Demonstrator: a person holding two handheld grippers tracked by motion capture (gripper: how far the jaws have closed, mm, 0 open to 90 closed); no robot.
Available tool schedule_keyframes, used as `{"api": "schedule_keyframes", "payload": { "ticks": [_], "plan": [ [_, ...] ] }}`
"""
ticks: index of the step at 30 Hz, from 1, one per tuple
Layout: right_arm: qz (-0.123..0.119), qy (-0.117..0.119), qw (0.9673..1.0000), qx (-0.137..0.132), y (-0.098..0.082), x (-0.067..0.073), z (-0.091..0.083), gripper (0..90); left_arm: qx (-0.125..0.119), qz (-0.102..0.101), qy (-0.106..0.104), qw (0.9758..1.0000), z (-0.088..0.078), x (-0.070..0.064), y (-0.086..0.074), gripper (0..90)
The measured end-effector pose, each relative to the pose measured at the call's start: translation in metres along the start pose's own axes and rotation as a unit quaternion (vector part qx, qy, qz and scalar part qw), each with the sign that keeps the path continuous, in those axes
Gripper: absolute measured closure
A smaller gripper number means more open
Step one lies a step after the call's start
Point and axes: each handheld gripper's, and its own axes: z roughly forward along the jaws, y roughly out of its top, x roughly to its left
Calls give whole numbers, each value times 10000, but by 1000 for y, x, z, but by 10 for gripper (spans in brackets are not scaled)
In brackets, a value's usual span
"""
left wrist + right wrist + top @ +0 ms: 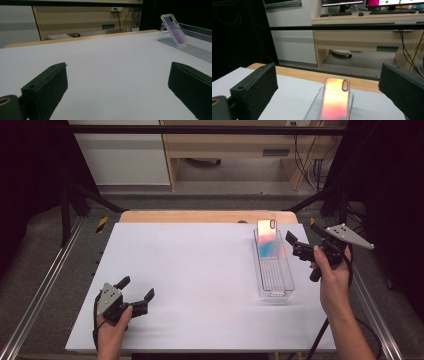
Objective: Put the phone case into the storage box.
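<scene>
A phone case (267, 239) leans tilted against the far end of a clear tray (275, 280) on the right of the white desk (190, 285). The right tongs (296, 246), jaws apart, hover just beside the case. The left tongs (136, 289), jaws apart and holding nothing, sit near the desk's front left corner.

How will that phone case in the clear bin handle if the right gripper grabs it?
The phone case looks thin and hollow, so probably light and flexes when squeezed. Its glossy back may slip. It leans on the bin end, so a nudge could topple it.
</scene>
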Motion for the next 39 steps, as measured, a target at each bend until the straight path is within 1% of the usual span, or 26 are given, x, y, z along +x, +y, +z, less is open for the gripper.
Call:
{"api": "schedule_keyframes", "payload": {
  "ticks": [2, 4, 6, 8, 10, 15, 17, 18, 21, 26, 29, 33, 36, 39],
  "plan": [
    [-4, -27, 10000, -53, -1, -1, -2, 24, 4, 95, -25, 10000, 0, 1, 1, 22],
    [23, -35, 10000, -85, -2, -3, -5, 24, -60, 136, -22, 9999, -2, 0, 4, 22],
    [-35, -46, 9999, -105, -3, -4, -7, 25, -52, 286, -60, 9996, -4, 0, 7, 20],
    [-76, -52, 9999, -108, -4, -5, -10, 26, -28, 326, -107, 9994, -6, 2, 9, 19],
    [-99, -59, 9999, -108, -6, -6, -12, 27, -34, 372, -100, 9993, -8, 5, 8, 19],
    [-195, -76, 9996, -173, -13, -7, -19, 28, -104, 292, -83, 9995, -14, 12, 1, 17],
    [-223, -82, 9996, -163, -17, -8, -21, 27, -92, 317, -79, 9994, -16, 15, 1, 17],
    [-234, -80, 9996, -159, -19, -9, -22, 27, -144, 311, -63, 9994, -18, 17, 1, 17],
    [-262, -96, 9994, -202, -25, -10, -24, 26, -188, 242, -55, 9995, -23, 20, 0, 17],
    [-271, -23, 9995, -188, -35, -9, -29, 26, -232, 77, -31, 9997, -27, 23, 0, 16],
    [-277, 5, 9994, -224, -38, -9, -33, 25, -223, 88, -51, 9997, -26, 22, -1, 16],
    [-286, 3, 9993, -235, -42, -10, -39, 23, -190, 156, -74, 9997, -25, 20, -1, 15],
    [-288, 14, 9994, -205, -49, -11, -43, 23, -133, 205, -123, 9996, -22, 19, -1, 13],
    [-226, 25, 9995, -205, -57, -13, -45, 23, -89, 240, -120, 9996, -21, 17, -2, 14]
  ]
}}
